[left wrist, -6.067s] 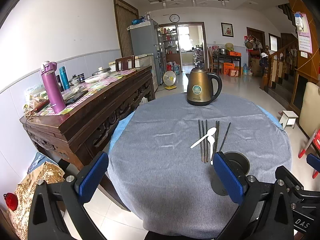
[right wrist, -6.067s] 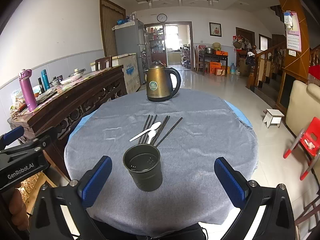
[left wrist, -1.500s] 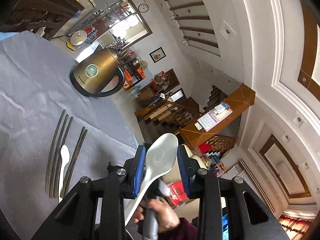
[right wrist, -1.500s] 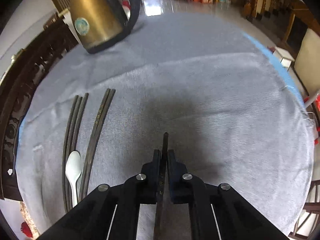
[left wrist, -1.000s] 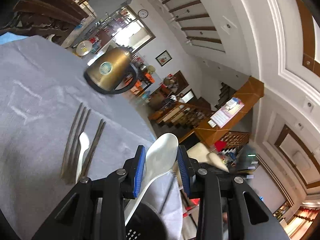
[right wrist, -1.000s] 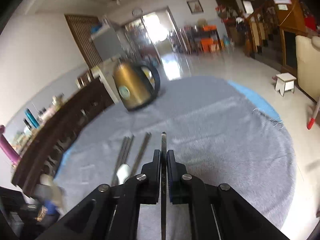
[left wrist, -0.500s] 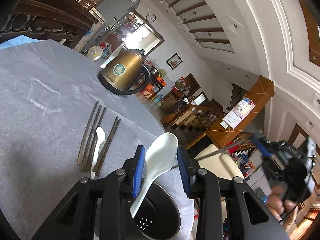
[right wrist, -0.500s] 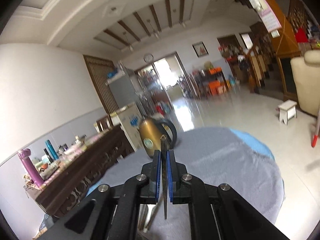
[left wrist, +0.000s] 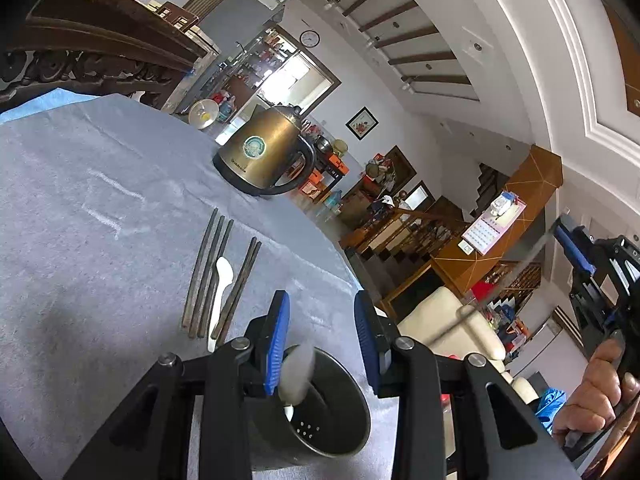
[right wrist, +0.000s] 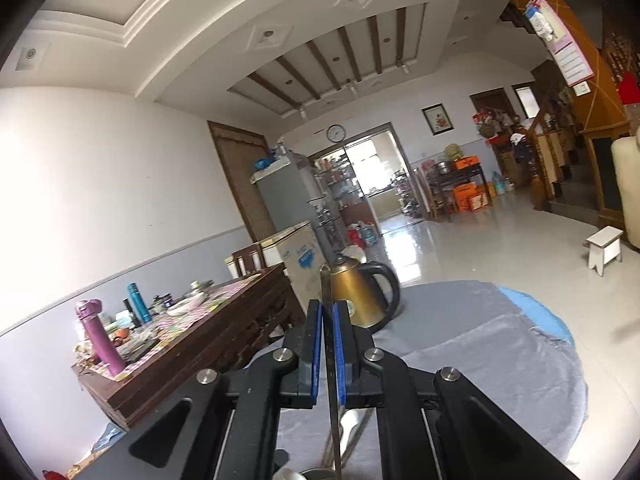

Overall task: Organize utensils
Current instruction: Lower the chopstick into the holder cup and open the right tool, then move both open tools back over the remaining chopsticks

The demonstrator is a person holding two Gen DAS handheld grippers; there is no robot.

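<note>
The left gripper [left wrist: 320, 336] hangs just over the dark metal cup [left wrist: 320, 412], its jaws parted with nothing pressed between them; the white spoon [left wrist: 296, 372], blurred, sits below the blue pads with its handle already down inside the cup, so it looks let go. The right gripper [right wrist: 326, 344] has its jaws clenched on a single dark chopstick [right wrist: 331, 360], which stands nearly upright through the pads, well above the table [left wrist: 80, 240].

The step in hand appears to be dropping this chopstick into the cup. To do it well, clear the left gripper aside first, bring the chopstick's lower tip over the cup's mouth, sink it inside the rim, then let go low so it cannot bounce out or tip the cup.

A second spoon [left wrist: 220, 292] and five chopsticks [left wrist: 208, 272] lie on the table, near a kettle [left wrist: 264, 156].
</note>
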